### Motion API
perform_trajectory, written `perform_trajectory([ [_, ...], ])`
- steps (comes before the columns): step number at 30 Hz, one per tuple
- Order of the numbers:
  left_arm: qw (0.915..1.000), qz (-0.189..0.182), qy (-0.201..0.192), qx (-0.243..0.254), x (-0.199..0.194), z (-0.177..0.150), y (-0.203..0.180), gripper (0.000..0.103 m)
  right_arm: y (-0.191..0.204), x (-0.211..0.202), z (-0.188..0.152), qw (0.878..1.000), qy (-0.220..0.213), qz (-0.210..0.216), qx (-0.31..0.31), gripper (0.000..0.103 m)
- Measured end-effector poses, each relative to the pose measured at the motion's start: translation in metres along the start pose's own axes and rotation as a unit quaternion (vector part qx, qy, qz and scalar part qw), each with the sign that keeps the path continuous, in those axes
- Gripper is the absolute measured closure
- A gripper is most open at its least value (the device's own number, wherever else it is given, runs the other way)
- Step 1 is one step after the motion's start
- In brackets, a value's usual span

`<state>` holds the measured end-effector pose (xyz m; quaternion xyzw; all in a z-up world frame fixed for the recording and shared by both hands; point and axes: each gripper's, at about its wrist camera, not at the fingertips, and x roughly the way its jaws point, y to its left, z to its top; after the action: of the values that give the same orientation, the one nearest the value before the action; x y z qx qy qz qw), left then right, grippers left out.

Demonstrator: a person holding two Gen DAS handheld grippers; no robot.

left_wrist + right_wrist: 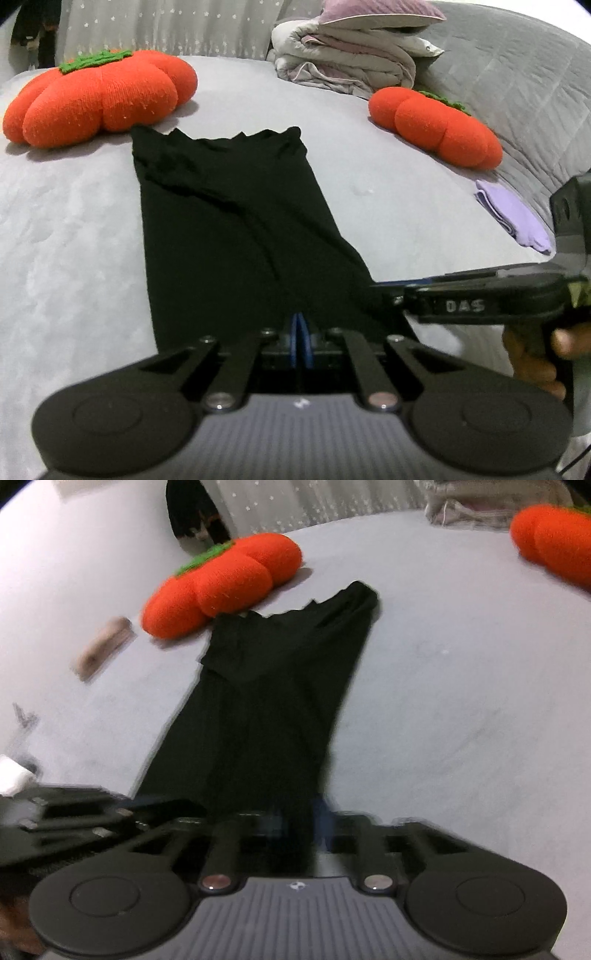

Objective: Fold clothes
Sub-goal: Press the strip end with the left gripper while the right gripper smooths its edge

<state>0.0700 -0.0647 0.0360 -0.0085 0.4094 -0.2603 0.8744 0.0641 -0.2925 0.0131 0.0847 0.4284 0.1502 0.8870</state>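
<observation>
Black soft-fabric garment (229, 229) lies as a long narrow strip on the grey bed sheet (66, 229), sides apparently already folded inward, stretching away from both tongs. Left gripper (302, 334) has blue pads together, clamped on the near hem; right gripper (295, 823) looks pinched on the same hem, blurred. Lengthwise folds look left. Orange pumpkin-shaped knitted cushion (99, 99) sits beyond the far end.

Low in the frame, the left gripper (301, 341) has its blue pads pressed together, while the right gripper (384, 291), held by a hand (535, 365), enters from the right edge, fingers closed.
</observation>
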Motion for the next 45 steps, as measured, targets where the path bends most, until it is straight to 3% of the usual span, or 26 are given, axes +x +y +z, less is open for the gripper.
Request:
perform_trajectory([
  [5, 0.9996, 0.021, 0.007, 0.017, 0.003, -0.003, -0.004, 0.099, 0.005, -0.006, -0.001, 0.999, -0.024, -0.019, -0.019, 0.098],
  [11, 0.9984, 0.038, 0.008, 0.04, 0.008, -0.009, -0.009, 0.099, 0.009, 0.0, -0.006, 0.998, -0.016, -0.035, -0.042, 0.096],
  [15, 0.9986, 0.038, 0.009, 0.035, 0.008, -0.009, -0.007, 0.098, 0.0, -0.011, -0.004, 1.0, -0.003, -0.018, -0.007, 0.079],
  [18, 0.9986, 0.039, 0.009, 0.033, 0.008, -0.009, -0.006, 0.098, 0.0, -0.022, -0.011, 1.0, 0.017, 0.001, -0.015, 0.074],
  [23, 0.9984, 0.043, 0.007, 0.036, 0.009, -0.01, -0.007, 0.098, 0.005, -0.03, -0.029, 0.999, 0.04, 0.02, -0.021, 0.075],
  [26, 0.9978, 0.052, 0.005, 0.041, 0.009, -0.01, -0.008, 0.098, 0.014, -0.028, -0.032, 0.998, 0.038, 0.005, -0.044, 0.098],
  [27, 0.9975, 0.057, 0.004, 0.042, 0.008, -0.011, -0.009, 0.098, 0.016, -0.029, -0.032, 0.998, 0.034, 0.0, -0.048, 0.098],
  [32, 0.9969, 0.066, -0.001, 0.044, 0.008, -0.011, -0.008, 0.099, 0.019, -0.038, -0.03, 0.998, 0.007, -0.027, -0.058, 0.099],
  [37, 0.996, 0.069, -0.002, 0.057, 0.008, -0.012, -0.01, 0.098, 0.022, -0.027, -0.034, 0.997, 0.021, -0.039, -0.065, 0.098],
  [41, 0.9968, 0.065, -0.004, 0.047, 0.0, -0.009, -0.006, 0.097, 0.02, -0.035, -0.032, 0.997, 0.022, -0.038, -0.059, 0.086],
  [45, 0.9974, 0.06, -0.01, 0.038, -0.011, -0.006, -0.001, 0.097, 0.028, -0.063, -0.037, 0.995, -0.009, -0.039, -0.092, 0.084],
])
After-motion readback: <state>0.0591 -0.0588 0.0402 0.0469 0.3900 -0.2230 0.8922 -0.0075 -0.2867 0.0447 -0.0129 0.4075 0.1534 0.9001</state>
